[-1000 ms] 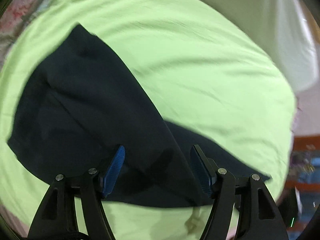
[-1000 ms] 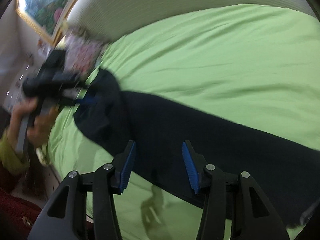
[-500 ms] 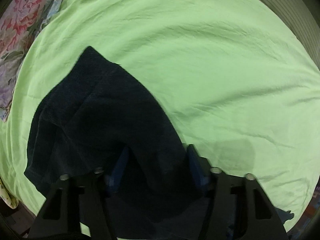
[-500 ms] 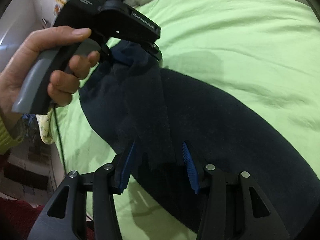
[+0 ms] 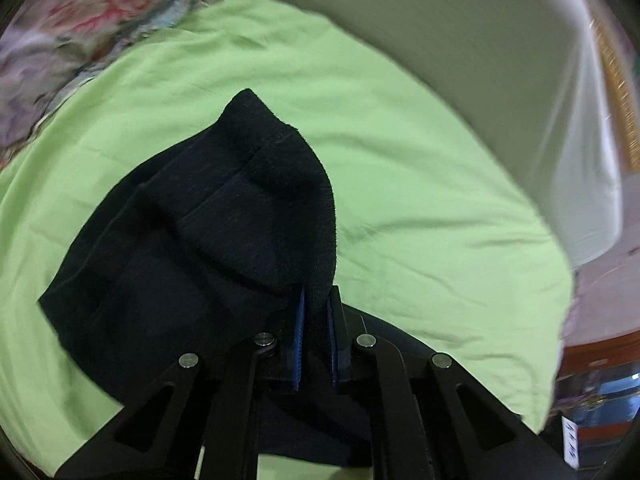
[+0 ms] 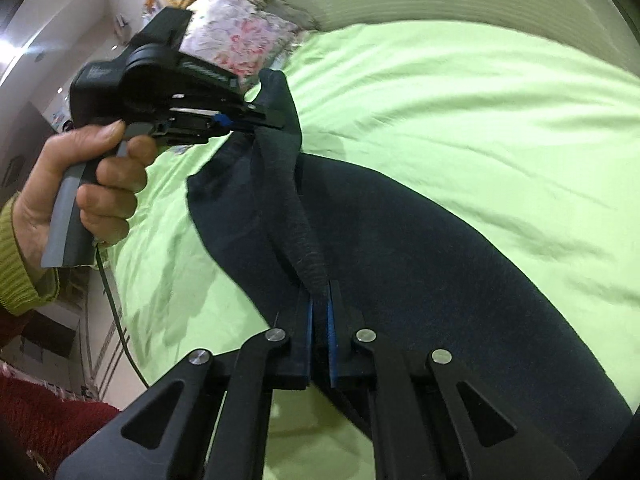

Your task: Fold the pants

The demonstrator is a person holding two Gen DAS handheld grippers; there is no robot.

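Both my claws were spread apart a second ago; now the left claw [image 5: 316, 320] and right claw [image 6: 319, 320] clench the pants [image 6: 420, 248] edge, lifting it off the bed [image 6: 460, 100] for folding.

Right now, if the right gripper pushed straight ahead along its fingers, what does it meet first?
The pants: the right gripper is already shut on a raised fold of them. Beyond, probably more dark fabric on the green sheet; depth unclear.
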